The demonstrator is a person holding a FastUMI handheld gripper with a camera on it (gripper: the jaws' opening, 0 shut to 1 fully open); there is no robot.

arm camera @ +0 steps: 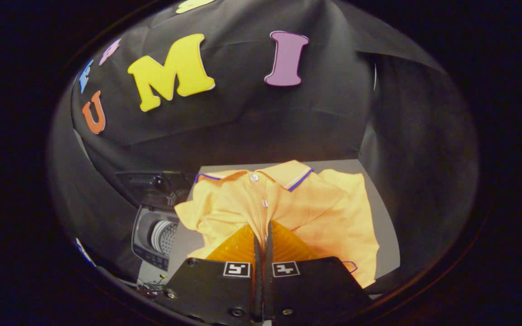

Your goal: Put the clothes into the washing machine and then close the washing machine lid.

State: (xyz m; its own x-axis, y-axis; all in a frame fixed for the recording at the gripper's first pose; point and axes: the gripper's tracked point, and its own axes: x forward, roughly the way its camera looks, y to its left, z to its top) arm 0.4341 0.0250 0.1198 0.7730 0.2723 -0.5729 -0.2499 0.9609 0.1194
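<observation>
Gripper [263, 228] with fingers drawn together on a pinch of the orange polo shirt [288, 203] at its button placket, the shirt otherwise spread on the grey table [385, 226], with the washing machine [157, 235] to the left, its lid [152, 183] raised and drum exposed. Fabric is judged light, soft and limp, so a bunched fold near the placket or collar should carry it, though trailing sleeves may snag on the drum's rim. How much cloth sits between the fingers is hidden, and the grip appears closed but cannot be verified as firm.
</observation>
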